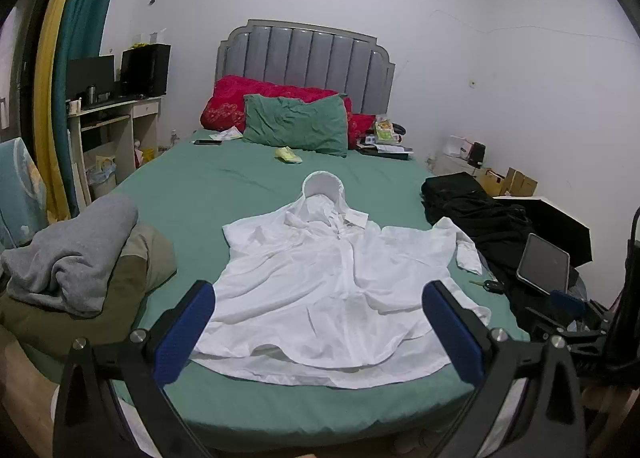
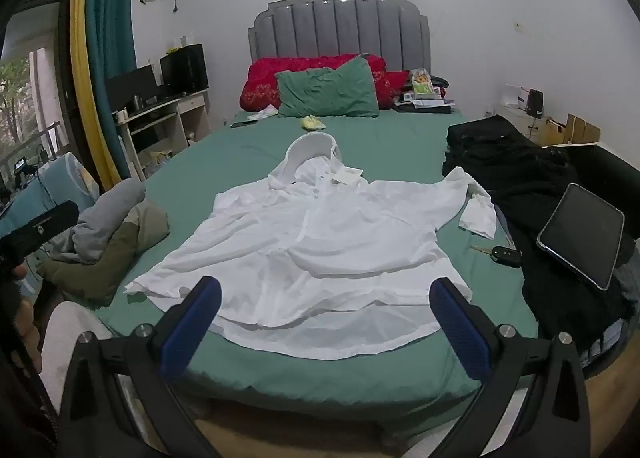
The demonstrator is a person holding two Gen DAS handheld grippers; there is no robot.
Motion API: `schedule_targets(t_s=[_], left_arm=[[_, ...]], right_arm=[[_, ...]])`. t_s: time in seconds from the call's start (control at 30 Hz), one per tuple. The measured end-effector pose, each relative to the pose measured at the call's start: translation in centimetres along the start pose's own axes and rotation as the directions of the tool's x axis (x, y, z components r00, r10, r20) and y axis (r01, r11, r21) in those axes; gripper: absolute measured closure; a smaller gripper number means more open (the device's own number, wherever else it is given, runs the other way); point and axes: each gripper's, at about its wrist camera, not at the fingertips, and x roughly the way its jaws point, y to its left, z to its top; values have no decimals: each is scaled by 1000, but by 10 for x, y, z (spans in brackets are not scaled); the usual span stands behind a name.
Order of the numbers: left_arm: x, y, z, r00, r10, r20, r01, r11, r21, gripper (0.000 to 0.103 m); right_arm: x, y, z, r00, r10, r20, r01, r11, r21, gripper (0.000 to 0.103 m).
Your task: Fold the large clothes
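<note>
White hoodie (image 1: 332, 290) left sleeve tucked unseen — both grippers (image 1: 320, 330) (image 2: 324, 318) spread, empty.

Left gripper (image 1: 318, 308): black angular frame at the bottom of the frame, two fingers faced with textured blue pads (image 1: 186, 336), round silver screws at the finger pivots. Right gripper (image 2: 326, 304): identical build, with black frame, blue ribbed pads (image 2: 460, 328), and silver screw heads on each arm.
</note>
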Motion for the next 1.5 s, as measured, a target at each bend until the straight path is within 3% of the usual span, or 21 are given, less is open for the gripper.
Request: schedule_targets(t_s=[0.57,0.8,1.3,1.5], left_arm=[[-3,0,0,1000,-12,14,12,1000,8,0],[-5,-5,0,1000,14,13,-15,999,47,0],[-12,-19,-2,999,-41,23,40,998,57,0],[-12,-20,-2,999,-24,23,22,998,63,0]], right_arm=[[0,-6,-1,1000,-8,2,8,1000,18,0],[-3,-8,-3,1000,-13,8,12,1000,23,0],[-6,-11,-2,1000,-14,15,13,999,31,0],[-9,-12,-3,1000,-19,24,18,999,29,0]])
